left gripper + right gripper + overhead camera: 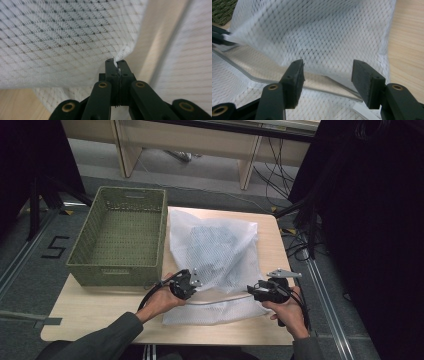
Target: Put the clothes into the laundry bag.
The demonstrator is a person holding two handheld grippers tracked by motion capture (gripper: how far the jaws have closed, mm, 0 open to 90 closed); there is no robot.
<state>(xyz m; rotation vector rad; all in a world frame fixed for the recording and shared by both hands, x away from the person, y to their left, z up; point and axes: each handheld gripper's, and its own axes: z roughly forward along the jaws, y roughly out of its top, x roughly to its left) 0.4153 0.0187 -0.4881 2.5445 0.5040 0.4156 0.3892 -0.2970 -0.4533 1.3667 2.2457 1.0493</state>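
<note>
A green woven basket (120,237) stood at the table's (100,312) far left corner, with nothing visible inside it. Just right of it, a white mesh bag (215,255) lay across the middle of the table, reaching from the far edge almost to the near edge, with a darker bulk showing faintly through its upper layer.

The left gripper (192,282) sat at the bag's near left part, held by the left hand (160,302). Its jaws were pressed together on a fold of the mesh at the bag's opening edge, and the fabric rose from that pinch like a tent.

The right gripper (257,290), in the right hand (287,307), rested at the bag's near right part. Its jaws stood spread, with nothing between the pads, aimed at the raised upper layer.

Judgement on handling: the bag appeared light, limp and thin. It would sag and slip from a shallow pinch, so hold should be taken on the hemmed edge by the zip (244,73), not on loose mesh.

The high view gave the layout: basket, bag and both hands against the table edges. The left gripper view showed what that one could not: the mesh (62,37) caught right at the jaw tips. The right gripper view showed the gap between its pads (298,75), the zip line under the lifted layer, and bare table (409,45) at the right.
</note>
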